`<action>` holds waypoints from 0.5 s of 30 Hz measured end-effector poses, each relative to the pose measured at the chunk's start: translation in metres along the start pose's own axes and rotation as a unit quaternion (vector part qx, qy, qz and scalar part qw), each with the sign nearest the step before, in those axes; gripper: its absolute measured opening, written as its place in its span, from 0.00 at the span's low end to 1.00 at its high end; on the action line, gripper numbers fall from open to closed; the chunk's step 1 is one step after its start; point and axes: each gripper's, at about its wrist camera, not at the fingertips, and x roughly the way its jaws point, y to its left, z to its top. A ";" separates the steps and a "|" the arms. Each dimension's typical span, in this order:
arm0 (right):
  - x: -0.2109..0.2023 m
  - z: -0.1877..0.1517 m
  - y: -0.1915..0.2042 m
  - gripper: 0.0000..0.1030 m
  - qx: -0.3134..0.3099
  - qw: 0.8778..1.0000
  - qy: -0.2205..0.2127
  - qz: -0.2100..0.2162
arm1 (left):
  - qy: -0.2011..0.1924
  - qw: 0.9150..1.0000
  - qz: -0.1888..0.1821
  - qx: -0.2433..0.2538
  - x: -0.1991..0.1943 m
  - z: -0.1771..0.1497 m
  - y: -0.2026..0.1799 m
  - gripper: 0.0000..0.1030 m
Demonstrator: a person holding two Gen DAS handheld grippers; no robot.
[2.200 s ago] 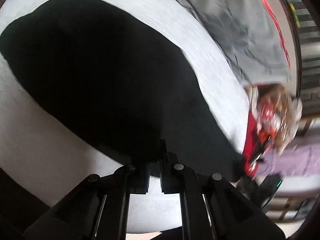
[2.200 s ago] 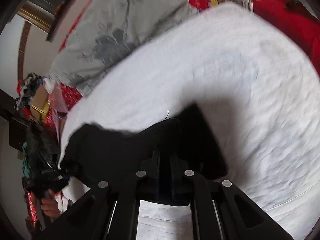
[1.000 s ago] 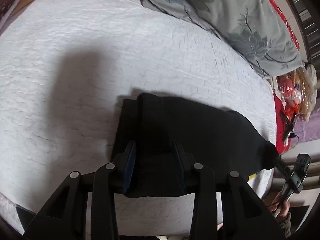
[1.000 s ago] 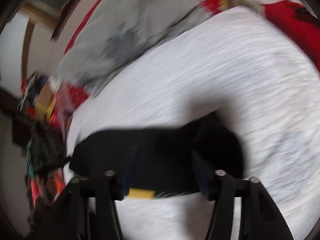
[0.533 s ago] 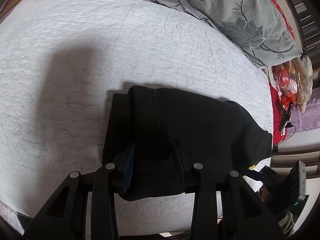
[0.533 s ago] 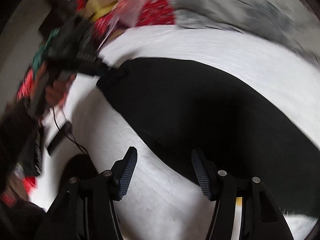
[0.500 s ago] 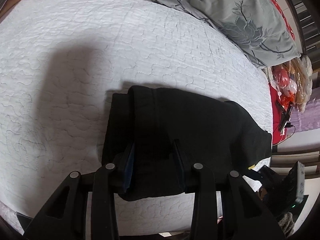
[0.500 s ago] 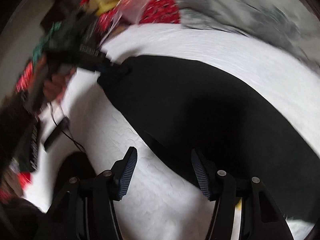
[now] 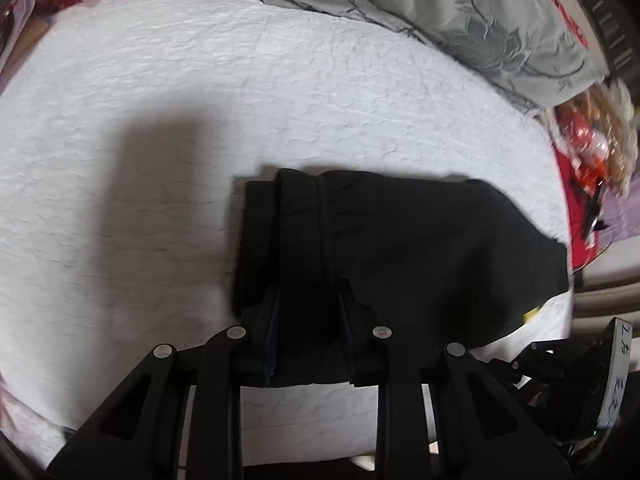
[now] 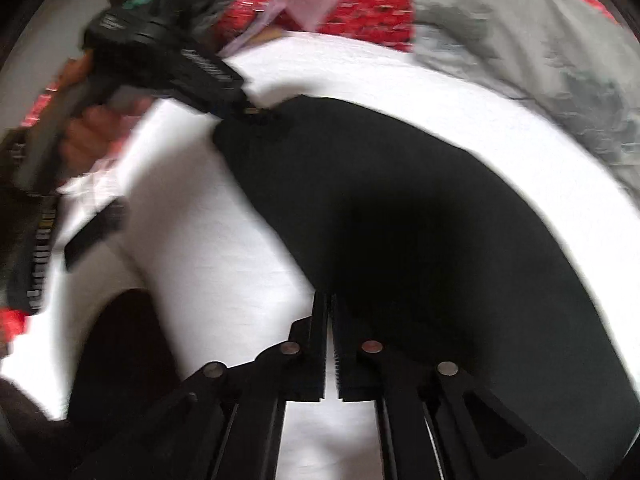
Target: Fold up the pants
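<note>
The black pants [image 9: 420, 240] lie folded into a flat oblong on the white quilt [image 9: 160, 100]. My left gripper [image 9: 308, 296] points steeply down at their near-left edge, by the waistband seam. Its jaws are closing, and a thick fold of black cloth fills the gap between them. In the blurred right wrist view the pants [image 10: 420, 220] stretch away to the left gripper [image 10: 256, 114], held by a hand [image 10: 88, 136]. My right gripper [image 10: 329, 300] has its jaws together at the pants' near edge, which runs into its tips. In the left wrist view the right gripper [image 9: 520, 360] shows at lower right.
A grey flowered pillow [image 9: 460, 12] lies along the far side of the bed. Red cloth and bright clutter [image 9: 588, 152] crowd the right end. A dark flat device [image 10: 92, 232] rests on the quilt, and the bed's near edge runs just below both grippers.
My right gripper swept along the pants to their other end, rolled over, and its jaws went from wide apart to together. The left jaws narrowed on the cloth; that hand stayed put.
</note>
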 end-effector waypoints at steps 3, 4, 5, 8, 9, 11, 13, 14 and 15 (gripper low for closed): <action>0.016 -0.004 0.009 0.03 -0.013 1.000 0.022 -0.014 | 0.005 1.000 0.000 -0.017 0.005 0.001 0.005 0.22; 0.019 -0.004 0.005 0.04 0.001 1.000 0.025 -0.013 | 0.001 1.000 0.001 -0.017 0.004 0.000 0.004 0.22; 0.018 -0.006 -0.001 0.06 0.021 1.000 0.021 -0.009 | -0.007 1.000 0.000 -0.009 0.001 -0.002 0.001 0.22; -0.007 -0.012 -0.021 0.07 0.072 0.997 -0.009 0.020 | -0.011 1.000 -0.013 -0.005 -0.009 -0.007 0.001 0.23; -0.022 -0.016 -0.033 0.08 0.095 0.995 -0.025 0.028 | -0.015 1.000 -0.022 -0.003 -0.016 -0.011 0.001 0.23; -0.048 -0.028 -0.059 0.19 0.139 0.989 -0.048 0.034 | -0.035 0.999 -0.015 -0.004 -0.032 -0.020 0.000 0.23; -0.077 -0.047 -0.097 0.35 0.198 0.977 -0.073 0.027 | -0.055 0.998 -0.008 0.003 -0.042 -0.029 -0.008 0.23; -0.087 -0.054 -0.112 0.36 0.219 0.972 -0.082 0.021 | -0.066 0.998 0.004 0.008 -0.047 -0.033 -0.015 0.23; -0.097 -0.064 -0.130 0.37 0.240 0.967 -0.089 0.010 | -0.079 0.997 0.019 0.012 -0.052 -0.038 -0.024 0.23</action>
